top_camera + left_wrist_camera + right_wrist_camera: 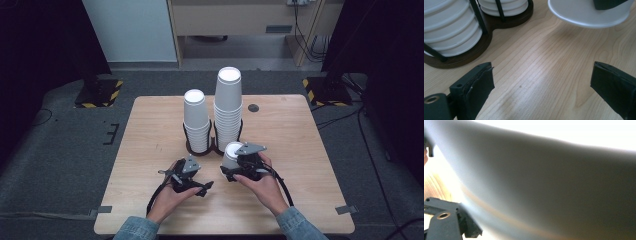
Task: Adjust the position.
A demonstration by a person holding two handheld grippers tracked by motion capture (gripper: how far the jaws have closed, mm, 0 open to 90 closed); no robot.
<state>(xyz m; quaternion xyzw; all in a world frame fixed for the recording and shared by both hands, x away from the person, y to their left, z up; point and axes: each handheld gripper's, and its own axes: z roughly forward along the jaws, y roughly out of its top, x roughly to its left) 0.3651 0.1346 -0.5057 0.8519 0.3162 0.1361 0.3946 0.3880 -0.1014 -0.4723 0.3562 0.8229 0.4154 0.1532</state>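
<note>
Two stacks of upside-down white paper cups stand in a dark twin holder (201, 149) at the table's middle, the left stack (195, 120) shorter than the right stack (228, 102). My right gripper (232, 164) is shut on a single white cup (232, 152), held tilted just in front of the holder. That cup's rim (586, 15) hangs above the wood, with one black jaw inside its mouth. Its wall (549, 185) is pressed close against the camera. My left gripper (192, 176) rests low on the table, open and with nothing in it (541, 85).
The wooden table (150, 150) has bare wood on both sides of the holder. A small dark round spot (253, 108) lies behind the tall stack. The holder's base (477, 48) and its lowest cups (449, 27) are just ahead of my left gripper.
</note>
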